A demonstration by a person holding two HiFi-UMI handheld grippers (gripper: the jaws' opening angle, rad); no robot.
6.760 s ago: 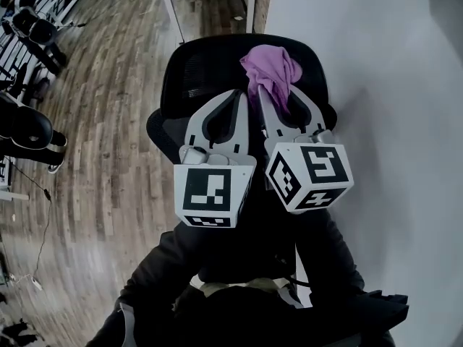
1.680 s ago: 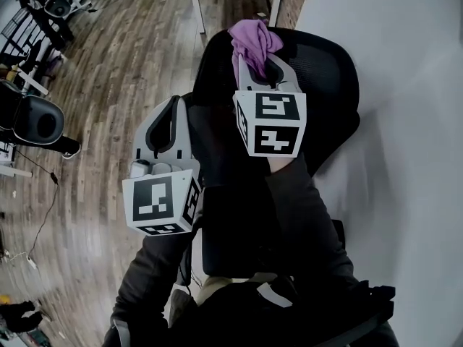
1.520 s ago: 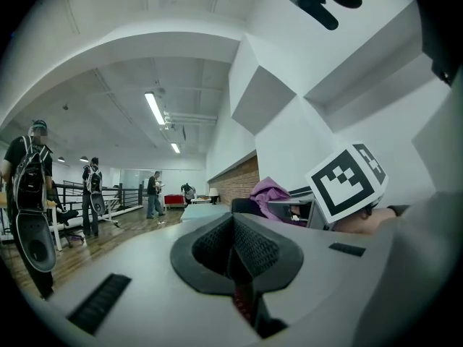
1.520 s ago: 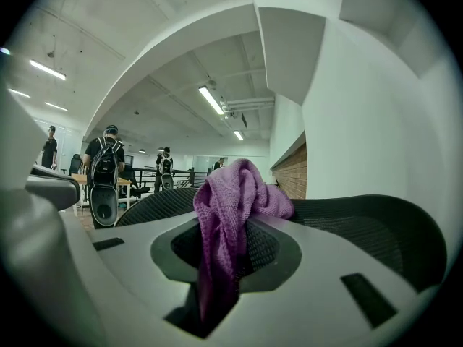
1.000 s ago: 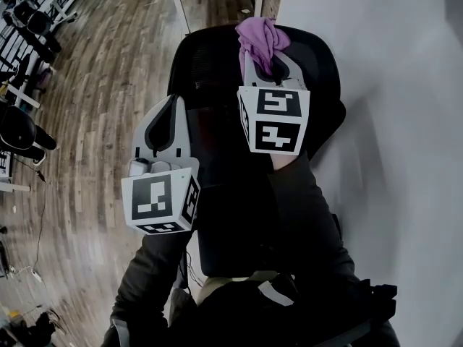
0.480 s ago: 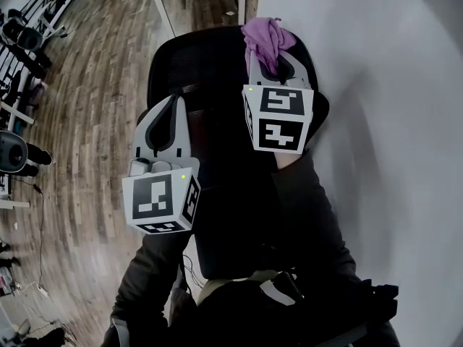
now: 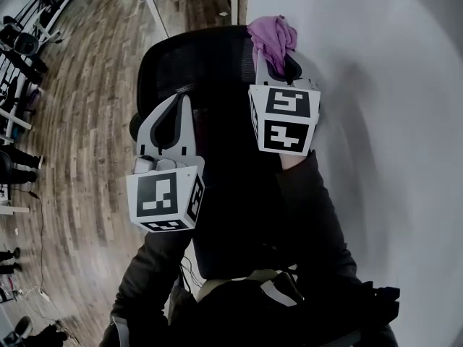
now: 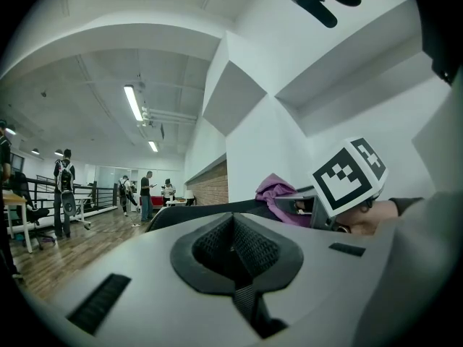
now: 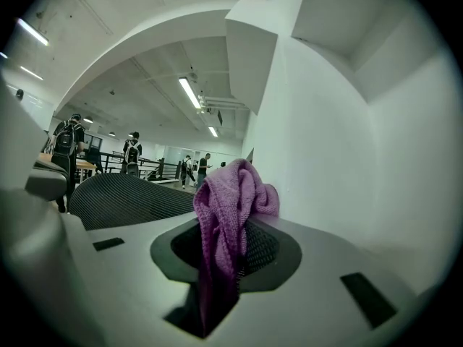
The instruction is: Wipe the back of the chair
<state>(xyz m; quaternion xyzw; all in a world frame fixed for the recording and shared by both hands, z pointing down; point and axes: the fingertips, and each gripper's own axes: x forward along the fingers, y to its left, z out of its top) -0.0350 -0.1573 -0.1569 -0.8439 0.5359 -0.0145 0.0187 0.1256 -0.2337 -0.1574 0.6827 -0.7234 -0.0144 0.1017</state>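
Purple woolly cloth [image 7: 271, 36] sits pinched in the right gripper [image 7: 275, 60] over the black mesh chair [image 7: 192, 60], upper centre. Left gripper [image 7: 181, 101] is closed, empty.

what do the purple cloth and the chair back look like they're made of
The purple cloth looks like soft knitted or microfibre fabric: matte, fine looped weave, limp folds. The chair back looks like black woven mesh, probably synthetic: fine ribbed lines across its curved surface, dull finish.
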